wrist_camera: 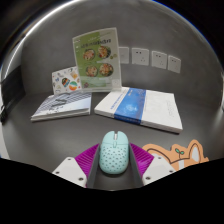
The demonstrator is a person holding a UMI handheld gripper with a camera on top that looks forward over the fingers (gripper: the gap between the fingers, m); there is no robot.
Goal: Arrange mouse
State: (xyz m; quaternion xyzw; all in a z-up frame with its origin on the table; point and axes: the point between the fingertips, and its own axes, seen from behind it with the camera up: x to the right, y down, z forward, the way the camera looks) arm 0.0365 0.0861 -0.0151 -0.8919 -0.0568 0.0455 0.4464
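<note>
A mint-green mouse (114,150) with a perforated shell sits between my two fingers, its cable end pointing away from me. The magenta pads (90,160) press against both of its sides. My gripper (114,162) is shut on the mouse and holds it over the grey table (40,135). An orange cat-shaped mouse mat (178,153) lies on the table just right of my right finger. Its near part is hidden by the finger.
Beyond the mouse lies a white and blue book (140,106), and a grey book (62,107) lies to its left. A green leaflet with food pictures (98,57) stands behind them beside a colourful card (67,82). Wall sockets (150,57) are on the back wall.
</note>
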